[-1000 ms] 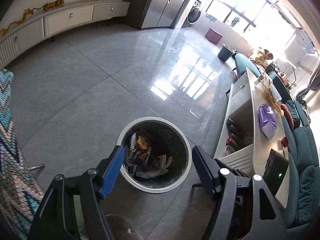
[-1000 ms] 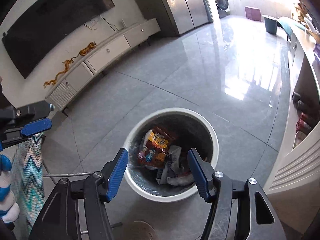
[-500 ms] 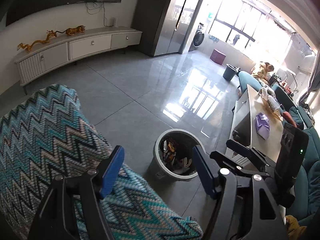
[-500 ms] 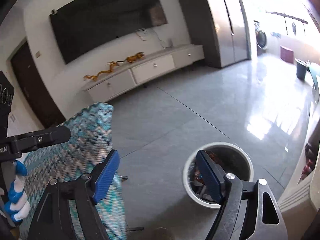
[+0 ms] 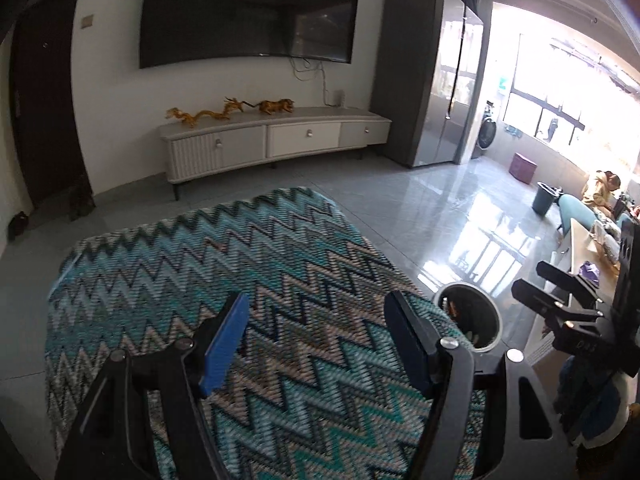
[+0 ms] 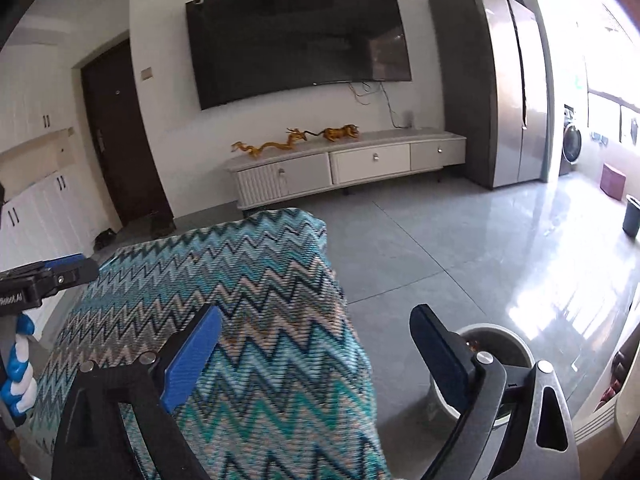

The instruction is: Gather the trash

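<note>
A round grey trash bin (image 5: 472,318) with a white rim stands on the floor to the right of a table under a zigzag teal cloth (image 5: 248,280); it also shows in the right wrist view (image 6: 500,354), partly behind my right finger. Wrappers lie inside it. My left gripper (image 5: 316,332) is open and empty above the cloth. My right gripper (image 6: 316,344) is open and empty over the cloth's right edge; it also shows at the right of the left wrist view (image 5: 560,300). No loose trash shows on the cloth.
A white TV cabinet (image 5: 276,142) with gold dragon figures stands under a wall TV (image 6: 298,40). A grey cupboard (image 6: 492,80) is right of it. Glossy tile floor (image 6: 460,248) lies between. A low table (image 5: 580,256) and a second bin (image 5: 542,198) are at right.
Both grippers have risen and tilted up away from the trash bin. The bin has dropped to the lower right of each view, and the zigzag cloth now fills the foreground.
</note>
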The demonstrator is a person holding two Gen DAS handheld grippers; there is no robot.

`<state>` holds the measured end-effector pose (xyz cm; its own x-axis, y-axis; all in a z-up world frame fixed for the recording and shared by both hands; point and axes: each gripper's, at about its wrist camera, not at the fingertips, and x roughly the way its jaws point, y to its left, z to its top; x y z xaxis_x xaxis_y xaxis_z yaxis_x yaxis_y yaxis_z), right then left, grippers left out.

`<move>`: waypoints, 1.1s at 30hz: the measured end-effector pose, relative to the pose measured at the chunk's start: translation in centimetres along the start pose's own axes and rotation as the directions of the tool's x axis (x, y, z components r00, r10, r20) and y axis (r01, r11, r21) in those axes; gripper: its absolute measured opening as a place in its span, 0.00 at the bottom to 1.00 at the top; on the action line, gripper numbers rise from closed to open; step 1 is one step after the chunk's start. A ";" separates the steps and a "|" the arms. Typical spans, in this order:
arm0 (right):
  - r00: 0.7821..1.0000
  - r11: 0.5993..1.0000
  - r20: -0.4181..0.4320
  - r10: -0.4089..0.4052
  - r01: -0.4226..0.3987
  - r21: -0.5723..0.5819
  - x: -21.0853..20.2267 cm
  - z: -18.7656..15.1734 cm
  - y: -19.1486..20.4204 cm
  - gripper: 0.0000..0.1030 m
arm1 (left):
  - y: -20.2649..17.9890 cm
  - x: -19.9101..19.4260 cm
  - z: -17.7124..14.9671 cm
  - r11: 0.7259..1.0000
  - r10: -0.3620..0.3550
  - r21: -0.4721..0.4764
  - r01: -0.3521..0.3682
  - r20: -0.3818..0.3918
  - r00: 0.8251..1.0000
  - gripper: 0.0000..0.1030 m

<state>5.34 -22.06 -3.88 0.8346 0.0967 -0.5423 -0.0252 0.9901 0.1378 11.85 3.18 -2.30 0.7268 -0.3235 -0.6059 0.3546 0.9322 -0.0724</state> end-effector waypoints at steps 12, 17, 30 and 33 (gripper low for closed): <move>0.991 0.992 0.133 0.008 0.009 -0.124 -5.2 -1.0 7.5 1.00 | -2.8 -8.2 -5.3 0.943 0.329 -0.019 -0.333 0.214 0.920 0.67; 0.981 0.988 0.193 0.005 0.025 -0.152 -6.8 -1.3 8.8 1.00 | -3.9 -9.9 -5.9 0.919 0.388 -0.041 -0.393 0.276 0.879 0.74; 0.965 0.987 0.261 0.003 0.038 -0.154 -8.9 -1.7 9.0 1.00 | -3.6 -11.2 -6.9 0.864 0.503 -0.132 -0.486 0.283 0.817 0.82; 0.965 0.987 0.264 -0.001 0.044 -0.157 -9.0 -1.9 9.0 1.00 | -3.6 -11.4 -7.0 0.866 0.499 -0.142 -0.479 0.286 0.818 0.82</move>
<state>-3.39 -13.79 0.67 0.9503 0.0654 -0.3045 -0.0743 0.9971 -0.0179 -1.84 4.67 -0.67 0.9397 0.1543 -0.3051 -0.1244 0.9855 0.1153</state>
